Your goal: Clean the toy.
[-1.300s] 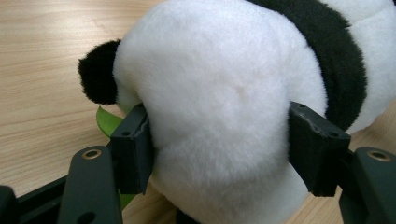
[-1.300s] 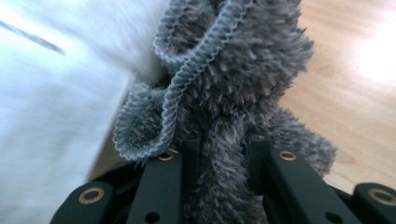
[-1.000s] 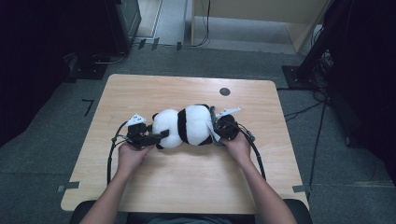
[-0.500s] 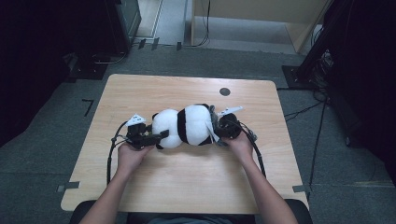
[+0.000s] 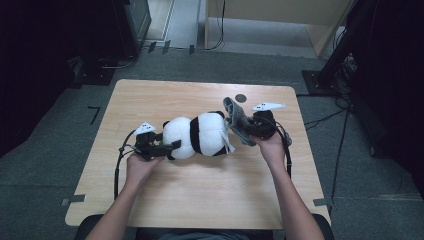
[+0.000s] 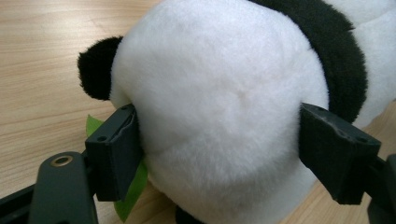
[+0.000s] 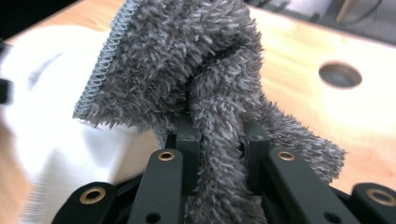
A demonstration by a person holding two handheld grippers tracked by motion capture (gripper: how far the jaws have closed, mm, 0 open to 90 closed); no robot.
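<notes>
Right gripper view: right tool [image 7: 219,140] pinches grey fuzzy cloth [image 7: 196,70].

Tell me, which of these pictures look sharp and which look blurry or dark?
High view: the wooden table is evenly lit, the room around it nearly black. Left gripper view: the panda toy is sharp and softly lit, without glare. Right gripper view: the grey fuzzy cloth between the jaws is crisp, while the white plush at the left edge smears into blur and the table hole looks soft.
</notes>
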